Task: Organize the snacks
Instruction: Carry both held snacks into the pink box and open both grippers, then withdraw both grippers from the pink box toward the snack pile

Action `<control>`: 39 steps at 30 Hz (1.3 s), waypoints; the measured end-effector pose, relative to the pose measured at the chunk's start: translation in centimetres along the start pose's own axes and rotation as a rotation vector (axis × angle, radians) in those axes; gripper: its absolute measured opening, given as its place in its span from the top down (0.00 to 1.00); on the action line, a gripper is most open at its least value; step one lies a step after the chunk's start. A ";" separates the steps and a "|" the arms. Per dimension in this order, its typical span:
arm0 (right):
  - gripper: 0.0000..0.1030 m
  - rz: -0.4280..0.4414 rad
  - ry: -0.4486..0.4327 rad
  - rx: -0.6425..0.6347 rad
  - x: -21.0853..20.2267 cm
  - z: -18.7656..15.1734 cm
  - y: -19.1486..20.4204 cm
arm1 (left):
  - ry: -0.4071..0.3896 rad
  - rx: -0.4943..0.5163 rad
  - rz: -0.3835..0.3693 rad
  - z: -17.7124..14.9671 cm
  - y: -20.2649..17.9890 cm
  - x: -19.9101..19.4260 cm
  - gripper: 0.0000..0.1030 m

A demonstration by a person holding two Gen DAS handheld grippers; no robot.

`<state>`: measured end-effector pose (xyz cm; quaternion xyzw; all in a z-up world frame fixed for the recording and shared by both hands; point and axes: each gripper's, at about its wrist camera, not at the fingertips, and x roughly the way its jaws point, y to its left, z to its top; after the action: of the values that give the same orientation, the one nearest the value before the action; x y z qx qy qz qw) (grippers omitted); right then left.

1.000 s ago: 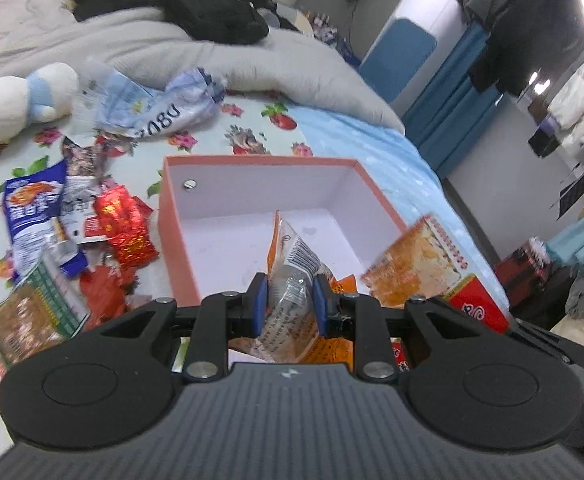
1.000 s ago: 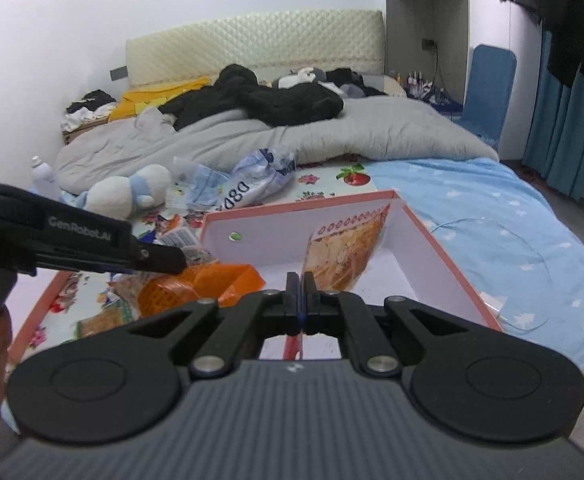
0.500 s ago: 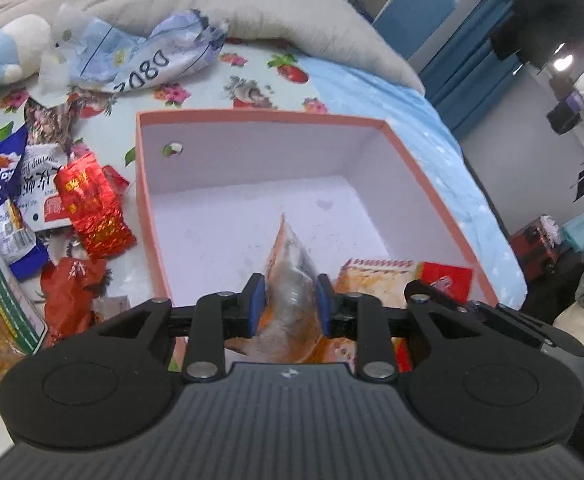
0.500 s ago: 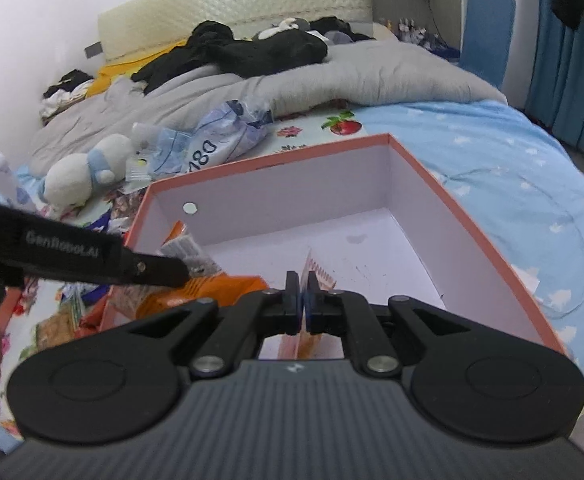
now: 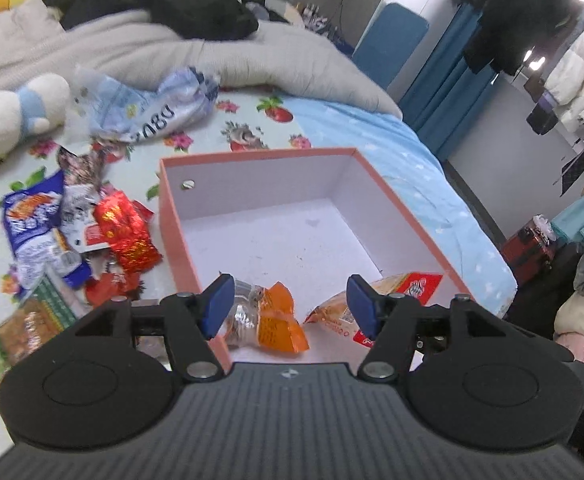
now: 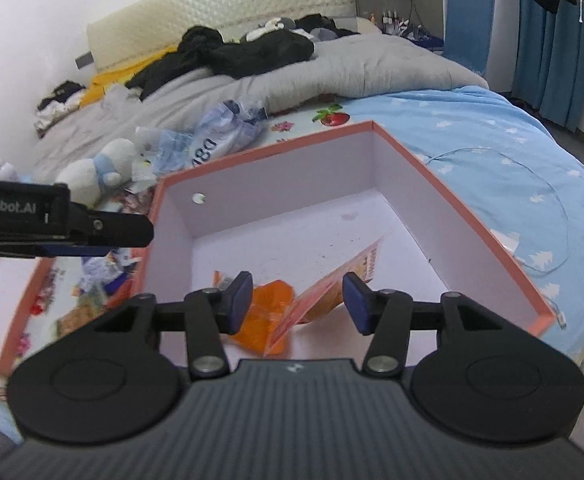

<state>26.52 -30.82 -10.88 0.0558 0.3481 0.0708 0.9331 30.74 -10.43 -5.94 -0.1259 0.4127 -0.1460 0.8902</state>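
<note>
An orange-rimmed white box (image 5: 391, 200) sits on the bed. Inside its near end lie an orange-and-clear snack packet (image 5: 268, 320) and a flat orange-red packet (image 5: 375, 300). My left gripper (image 5: 290, 306) is open and empty just above them. In the right wrist view the same box (image 6: 451, 200) holds the orange packet (image 6: 268, 320) and the flat packet (image 6: 339, 276), which leans up. My right gripper (image 6: 295, 300) is open and empty over them. The left gripper (image 6: 104, 226) shows at the left there.
Loose snacks lie left of the box: a red foil packet (image 5: 126, 236), a blue packet (image 5: 36, 224), a green-edged packet (image 5: 32, 320). A crumpled plastic bag (image 5: 152, 108), a plush toy (image 5: 12, 112) and a grey duvet (image 5: 172, 52) lie beyond. The bed edge is right.
Both grippers have opened and let go of their packets, which now lie in the box. Both grippers have drawn back a little from the box.
</note>
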 end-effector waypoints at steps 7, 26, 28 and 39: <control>0.48 0.020 -0.056 -0.007 -4.9 -1.3 2.3 | -0.077 0.016 0.010 -2.9 -0.4 -7.4 0.34; 0.48 0.117 -0.090 -0.098 -13.2 -7.2 8.5 | -0.178 -0.028 0.074 -14.2 1.9 -19.9 0.34; 0.48 0.136 -0.086 -0.113 -13.6 -7.8 9.2 | -0.181 -0.040 0.087 -15.0 2.4 -20.5 0.34; 0.48 0.224 -0.055 -0.185 -14.1 -9.9 11.8 | -0.165 -0.113 0.151 -18.7 5.3 -22.1 0.33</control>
<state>8.39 -21.06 -7.46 0.0101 0.3058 0.2049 0.9297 3.47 0.62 -4.07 -0.1560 0.3538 -0.0443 0.9212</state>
